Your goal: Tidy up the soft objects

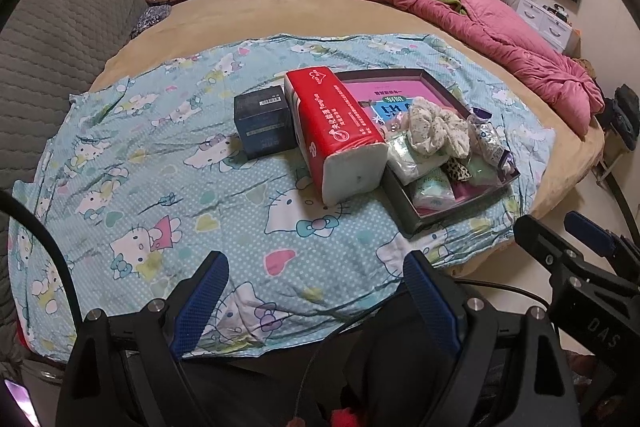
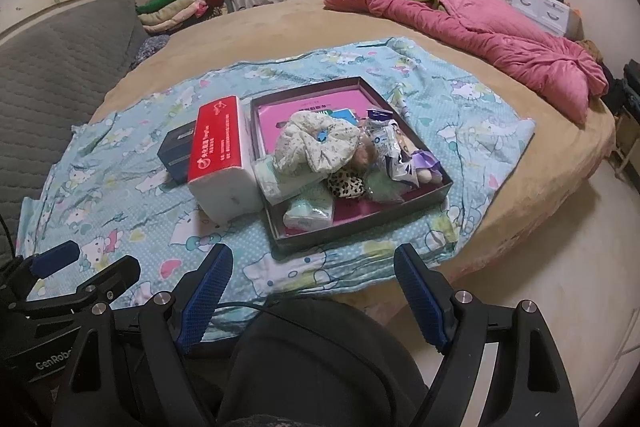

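Both grippers, left gripper [image 1: 316, 301] and right gripper [image 2: 314, 293], are hovering wide open and empty; floral scrunchie [image 2: 316, 143] is sitting mid-tray [image 2: 360, 223] at 12 o'clock, likely wanting a light, centered pinch.

We note a light-blue cat-print sheet [image 1: 168, 163], a red-and-white tissue pack [image 1: 340, 131], a dark navy box [image 1: 264, 125] at its nine o'clock, a leopard-print scrunchie [image 2: 346, 185] and a pink quilt [image 2: 480, 35].

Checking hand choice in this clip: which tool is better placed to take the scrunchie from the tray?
Right, probably. The right tool is open and faces the tray holding the scrunchie; from the left tool, also open, the tissue pack stands partly between.
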Action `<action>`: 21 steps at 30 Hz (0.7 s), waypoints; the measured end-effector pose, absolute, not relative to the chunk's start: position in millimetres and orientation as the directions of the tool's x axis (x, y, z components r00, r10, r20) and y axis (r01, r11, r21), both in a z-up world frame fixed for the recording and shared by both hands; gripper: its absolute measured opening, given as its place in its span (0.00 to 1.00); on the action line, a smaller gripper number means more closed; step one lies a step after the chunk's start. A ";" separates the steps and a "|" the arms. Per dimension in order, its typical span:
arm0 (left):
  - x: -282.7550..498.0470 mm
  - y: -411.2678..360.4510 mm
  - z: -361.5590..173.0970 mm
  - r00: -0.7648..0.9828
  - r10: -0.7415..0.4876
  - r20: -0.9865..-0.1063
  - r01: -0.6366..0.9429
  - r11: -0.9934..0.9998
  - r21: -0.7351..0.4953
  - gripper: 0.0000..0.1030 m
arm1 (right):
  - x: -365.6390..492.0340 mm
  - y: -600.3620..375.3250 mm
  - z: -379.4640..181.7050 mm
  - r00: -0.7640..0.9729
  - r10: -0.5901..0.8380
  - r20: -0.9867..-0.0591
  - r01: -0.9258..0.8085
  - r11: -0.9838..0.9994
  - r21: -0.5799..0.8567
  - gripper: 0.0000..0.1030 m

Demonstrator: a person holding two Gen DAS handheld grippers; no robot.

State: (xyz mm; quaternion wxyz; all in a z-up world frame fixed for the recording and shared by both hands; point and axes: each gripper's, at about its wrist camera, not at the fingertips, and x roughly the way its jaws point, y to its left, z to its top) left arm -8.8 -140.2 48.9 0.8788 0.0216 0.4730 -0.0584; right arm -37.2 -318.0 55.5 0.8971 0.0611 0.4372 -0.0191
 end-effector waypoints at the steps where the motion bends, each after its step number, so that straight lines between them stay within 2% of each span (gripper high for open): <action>1: -8.9 -140.1 48.8 0.546 -0.083 -0.834 0.122 0.992 -0.019 0.86 | -37.2 -318.0 55.6 0.618 0.019 -0.786 0.088 0.992 0.093 0.81; 21: -9.6 -140.4 47.7 0.545 -0.078 -0.835 0.122 0.992 -0.014 0.86 | -37.8 -318.6 57.2 0.621 0.017 -0.783 0.086 0.992 0.090 0.81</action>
